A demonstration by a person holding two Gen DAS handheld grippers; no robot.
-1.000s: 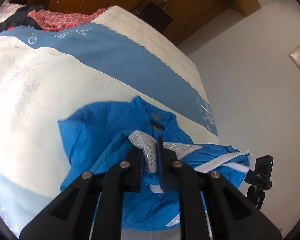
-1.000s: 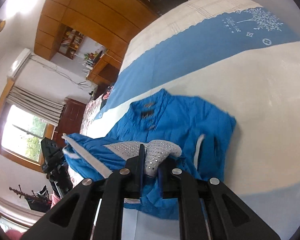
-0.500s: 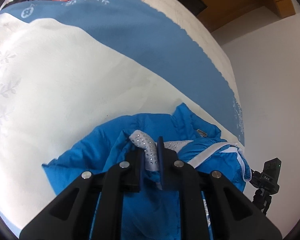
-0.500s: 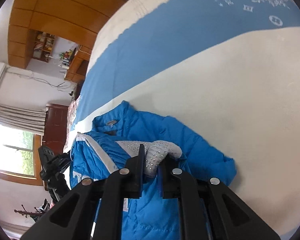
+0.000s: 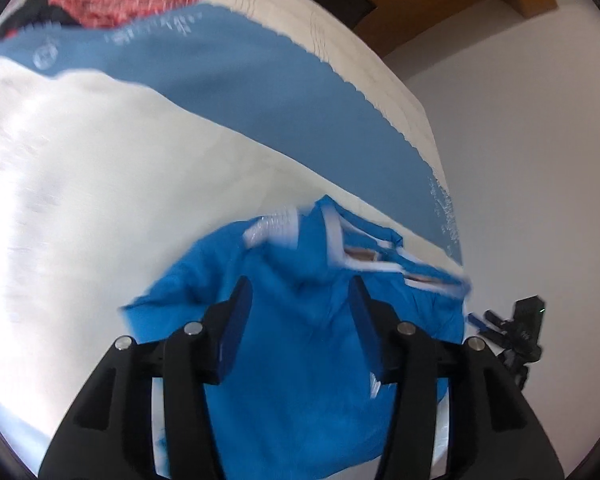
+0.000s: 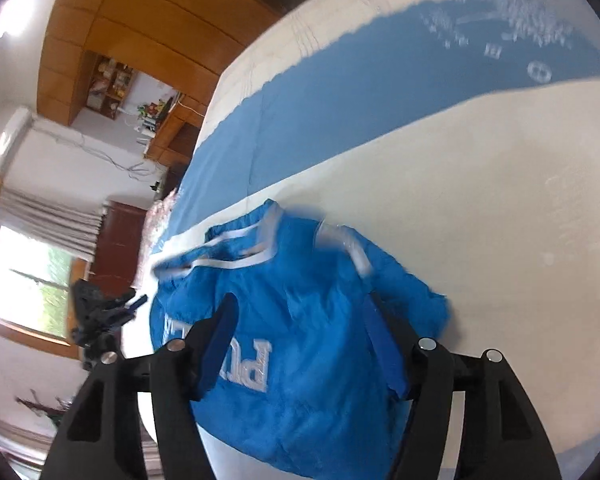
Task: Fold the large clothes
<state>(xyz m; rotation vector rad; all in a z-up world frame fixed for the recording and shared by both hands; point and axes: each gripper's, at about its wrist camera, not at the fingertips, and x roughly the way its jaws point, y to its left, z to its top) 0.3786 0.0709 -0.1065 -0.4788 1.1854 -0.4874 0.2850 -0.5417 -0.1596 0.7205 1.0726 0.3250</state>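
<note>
Blue jacket (image 5: 300, 360) folded on bed (image 5: 100, 220), white trim; left gripper (image 5: 300, 320), right gripper (image 6: 300, 328) jaws opening, unclamped.

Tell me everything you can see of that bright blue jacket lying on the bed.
The bright blue jacket lies folded over in a loose heap on the cream and blue bedspread, near its edge. The fabric looks thin and slightly shiny, with white trim bands and white letters on the upturned side. The left gripper and right gripper are both opening just above it; no pad pinches the cloth.
</note>
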